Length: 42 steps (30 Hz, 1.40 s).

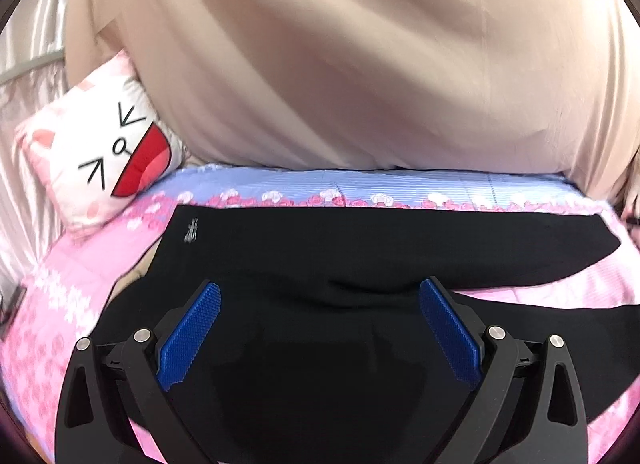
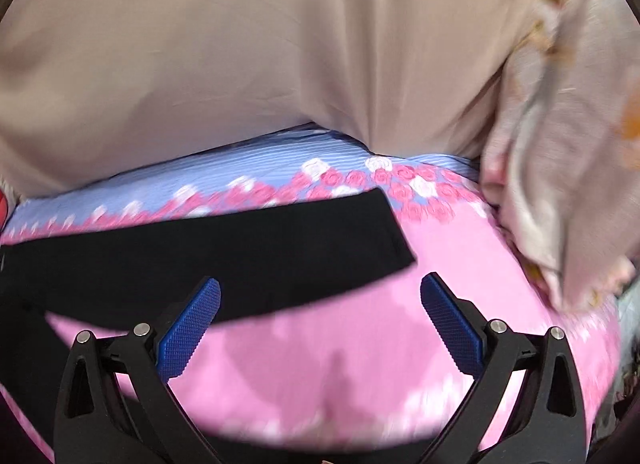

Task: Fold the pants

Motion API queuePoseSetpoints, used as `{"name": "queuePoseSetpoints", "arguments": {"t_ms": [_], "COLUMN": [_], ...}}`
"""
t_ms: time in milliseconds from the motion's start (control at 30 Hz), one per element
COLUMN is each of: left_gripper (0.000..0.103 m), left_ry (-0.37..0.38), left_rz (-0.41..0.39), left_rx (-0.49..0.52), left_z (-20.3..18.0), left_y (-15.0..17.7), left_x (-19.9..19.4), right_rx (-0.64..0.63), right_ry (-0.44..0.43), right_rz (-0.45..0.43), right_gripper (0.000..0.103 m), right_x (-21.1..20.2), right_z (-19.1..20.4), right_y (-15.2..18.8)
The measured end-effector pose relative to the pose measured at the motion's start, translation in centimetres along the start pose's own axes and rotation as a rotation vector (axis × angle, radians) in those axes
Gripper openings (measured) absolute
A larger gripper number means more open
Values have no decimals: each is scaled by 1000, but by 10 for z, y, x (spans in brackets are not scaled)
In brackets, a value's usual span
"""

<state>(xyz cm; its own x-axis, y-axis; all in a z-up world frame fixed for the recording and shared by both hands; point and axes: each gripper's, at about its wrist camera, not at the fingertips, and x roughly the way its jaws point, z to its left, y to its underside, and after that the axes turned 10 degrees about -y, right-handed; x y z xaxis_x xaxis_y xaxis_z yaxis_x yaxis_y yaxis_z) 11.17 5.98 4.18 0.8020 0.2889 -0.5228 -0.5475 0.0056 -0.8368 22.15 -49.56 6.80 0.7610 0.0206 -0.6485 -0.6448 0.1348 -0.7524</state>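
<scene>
Far to the left of the left claw (image 1: 320, 292) a cushion (image 1: 96, 151) with a cartoon cat face leans at the edge of the bed, well ahead of the claw's left finger. The left claw itself hangs with its blue pads (image 1: 192, 334) wide apart and nothing between them. Straight under and ahead of it lie the black pants (image 1: 360, 248), spread flat on the pink flowered sheet (image 1: 36, 344); a small pale logo (image 1: 191, 231) sits ahead of the left finger, near the cloth's far left corner. One leg runs off ahead and to the right of the claw, a second dark stretch lies nearer, beside its right finger, with a strip of pink sheet showing between them. Beyond the pants the sheet turns blue-striped, and behind that rises a big beige cover (image 1: 340, 63).

The right claw (image 2: 320, 288) is also spread wide, gripping nothing. The pants (image 2: 200, 260) reach in from its left, and the leg's end lies just ahead of the gap, closer to the left finger. Below the gap is only pink sheet (image 2: 328, 344), blurred here. Ahead stands the beige cover (image 2: 240, 43), and to the claw's right a pale flowered cloth (image 2: 568, 151) is bunched.
</scene>
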Motion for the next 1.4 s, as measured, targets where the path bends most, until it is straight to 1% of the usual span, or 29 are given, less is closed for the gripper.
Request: {"name": "queuePoseSetpoints", "arguments": {"t_ms": [67, 100, 167, 200, 267, 300, 433, 500, 567, 600, 667, 700, 733, 767, 800, 833, 867, 900, 933, 1000, 1067, 1167, 1200, 1233, 1267, 1300, 1333, 1367, 1400], "left_gripper": [97, 97, 97, 97, 97, 97, 97, 97, 97, 97, 97, 97, 97, 97, 97, 97, 97, 97, 97, 97, 97, 97, 96, 90, 73, 59, 57, 46, 42], "left_ry": [-14, -8, -5, 8, 46, 51, 20, -10, -22, -27, -30, -30, -51, -81, -110, -131, -153, -179, -186, -171, -177, -190, -183, -163, -135, -74, -80, -80, -74], "left_rz": [-6, -2, 54, 104, 157, 170, 157, 143, 135, 139, 161, 170, 182, 192, 198, 201, 211, 222, 238, 279, 354, 446, 469, 468, 461, 462, 465, 475, 479], "left_rx": [27, 42, 75, 84, 86, 85, 117, 126, 114, 106, 74, 61, 50, 44, 39, 40, 38, 32, 26, 11, -12, -24, -27, -31, -45, -77, -88, -89, -86], "left_z": [-8, -11, -19, -21, -24, -23, -20, -15, -3, 2, 23, 33, 47, 61, 72, 87, 101, 114, 127, 149, 167, 179, 180, 180, 180, 179, 176, 173, 169], "left_y": [-2, -2, -4, -6, -7, -7, -9, -15, -24, -29, -41, -46, -53, -60, -64, -71, -77, -82, -87, -93, -94, -83, -77, -73, -71, -72, -74, -76, -78], "left_x": [7, 11, 23, 34, 46, 52, 65, 70, 80, 87, 105, 115, 128, 143, 154, 169, 183, 197, 214, 248, 286, 329, 339, 342, 342, 342, 340, 340, 339], "right_rx": [-11, -18, -32, -41, -43, -46, -88, -87, -79, -72, -52, -46, -38, -33, -29, -27, -30, -39, -43, -35, -26, -2, -1, 2, 7, 17, 27, 42, 56], "right_ry": [-21, -35, -34, -40, -81, -84, -38, -55, -72, -88, -133, -136, -136, -144, -158, -166, -170, -162, -157, -154, -152, -153, -148, -143, -139, -136, -133, -129, -130], "right_rz": [27, 53, 76, 91, 116, 128, 170, 194, 212, 193, 171, 166, 163, 157, 155, 157, 161, 164, 165, 166, 164, 163, 165, 168, 171, 177, 184, 191, 195], "right_gripper": [98, 98, 98, 98, 98, 98, 98, 98, 91, 91, 74, 70, 64, 53, 47, 38, 34, 34, 34, 34, 34, 34, 34, 34, 34, 34, 34, 36, 38], "right_x": [26, 43, 62, 72, 90, 97, 124, 136, 145, 146, 146, 147, 147, 146, 145, 146, 146, 146, 146, 145, 143, 142, 148, 148, 148, 148, 148, 149, 150], "right_z": [-14, -23, -33, -39, -51, -55, -62, -63, -64, -64, -64, -63, -63, -63, -63, -62, -61, -60, -58, -57, -58, -63, -60, -61, -61, -62, -63, -62, -62], "right_y": [-16, -25, -32, -35, -37, -38, -36, -33, -31, -30, -32, -33, -34, -34, -34, -36, -37, -37, -37, -37, -36, -37, -39, -39, -39, -41, -43, -44, -45]}}
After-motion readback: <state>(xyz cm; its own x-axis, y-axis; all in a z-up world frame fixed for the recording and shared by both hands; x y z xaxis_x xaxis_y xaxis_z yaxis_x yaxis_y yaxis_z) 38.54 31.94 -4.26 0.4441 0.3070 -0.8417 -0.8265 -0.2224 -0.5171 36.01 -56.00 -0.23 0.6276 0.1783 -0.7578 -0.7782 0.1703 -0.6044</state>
